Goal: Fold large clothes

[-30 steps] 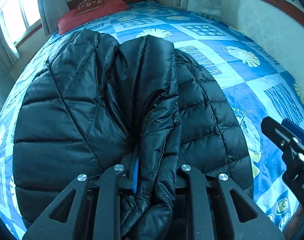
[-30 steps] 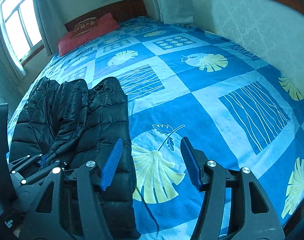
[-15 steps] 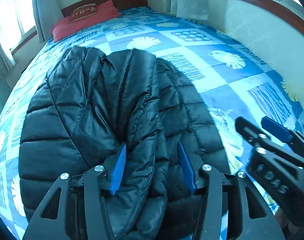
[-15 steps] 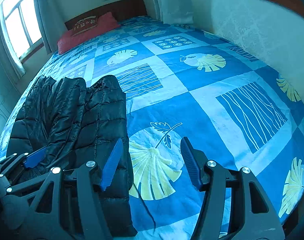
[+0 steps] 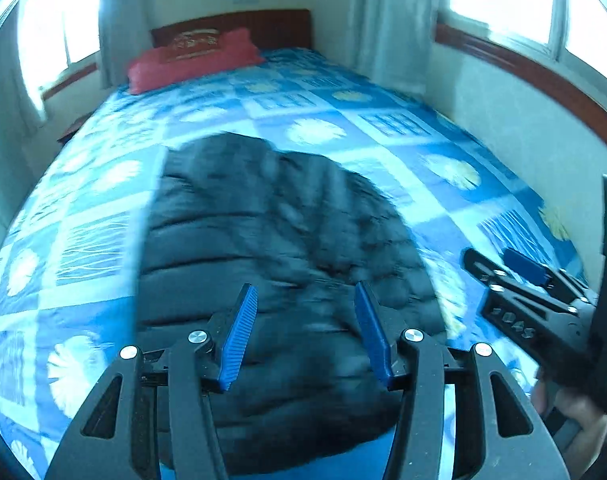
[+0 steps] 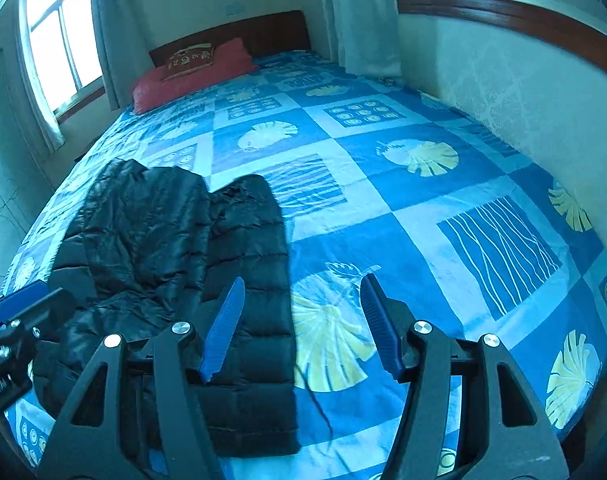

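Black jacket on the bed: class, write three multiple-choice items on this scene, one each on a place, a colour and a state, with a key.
1. Where does the jacket lie?
A. near the foot of the bed
B. on the pillow
C. on the floor

2. What colour is the pillow?
A. green
B. red
C. white

3. How is the left gripper?
A. shut on the jacket
B. shut, empty
C. open, empty

Key: 1 A, jacket lies far from the headboard; 2 B, red against blue bedding; 3 C, blue pads stand apart with nothing between.

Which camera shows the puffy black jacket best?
The right wrist view: the jacket looks sharp there, quilting and folded sleeve clear. The left wrist view shows it bigger and centred, but smeared by motion blur.
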Tool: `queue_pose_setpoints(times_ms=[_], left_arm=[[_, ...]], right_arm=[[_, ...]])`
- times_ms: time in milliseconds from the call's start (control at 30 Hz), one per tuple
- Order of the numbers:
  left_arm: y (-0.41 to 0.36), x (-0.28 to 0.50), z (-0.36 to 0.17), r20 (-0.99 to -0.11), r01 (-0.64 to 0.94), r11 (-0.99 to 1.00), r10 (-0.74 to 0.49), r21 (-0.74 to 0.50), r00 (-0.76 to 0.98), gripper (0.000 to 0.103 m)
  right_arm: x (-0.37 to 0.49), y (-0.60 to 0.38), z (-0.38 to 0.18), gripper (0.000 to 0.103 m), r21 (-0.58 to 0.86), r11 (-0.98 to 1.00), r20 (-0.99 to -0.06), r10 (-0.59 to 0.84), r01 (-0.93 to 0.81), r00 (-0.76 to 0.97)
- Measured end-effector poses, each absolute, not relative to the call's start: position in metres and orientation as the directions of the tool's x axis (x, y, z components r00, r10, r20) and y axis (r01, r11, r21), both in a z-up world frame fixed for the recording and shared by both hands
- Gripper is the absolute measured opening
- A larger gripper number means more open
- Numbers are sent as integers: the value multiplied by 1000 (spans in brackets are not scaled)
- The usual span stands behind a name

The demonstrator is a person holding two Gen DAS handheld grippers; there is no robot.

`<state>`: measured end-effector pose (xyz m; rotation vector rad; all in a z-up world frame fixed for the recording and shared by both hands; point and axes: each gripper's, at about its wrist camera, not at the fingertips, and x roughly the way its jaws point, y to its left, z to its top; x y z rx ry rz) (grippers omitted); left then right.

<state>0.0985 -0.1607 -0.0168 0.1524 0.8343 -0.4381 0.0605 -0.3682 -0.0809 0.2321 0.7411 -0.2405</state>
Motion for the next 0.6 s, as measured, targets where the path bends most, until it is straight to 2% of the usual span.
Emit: queue_pose_setpoints(times_ms=[67, 267, 400, 467, 500, 600], left_arm=[[-137, 107, -15, -729, 391, 920, -293, -37, 618, 62], [-73, 142, -39, -737, 255, 964, -222, -69, 639, 63], [-44, 155, -68, -768, 203, 973, -215, -112, 603, 63], [-37, 156, -77, -767, 196, 971, -229, -137, 599, 69], [-36, 156, -80, -760, 195, 970, -237, -148, 605, 70], [-37, 155, -82, -752, 220, 962, -264, -162, 603, 70]], right_arm=[[69, -354, -77, 62, 130, 956, -686, -106, 264, 720], [107, -312, -90, 70, 210, 963, -728, 39, 167, 685], [126, -299, -117, 79, 191, 966, -794, 48, 175, 606], [132, -301, -130, 79, 253, 950, -811, 105, 184, 575], [133, -303, -136, 77, 292, 937, -810, 137, 190, 571], [135, -307, -148, 38, 379, 904, -801, 213, 198, 559]])
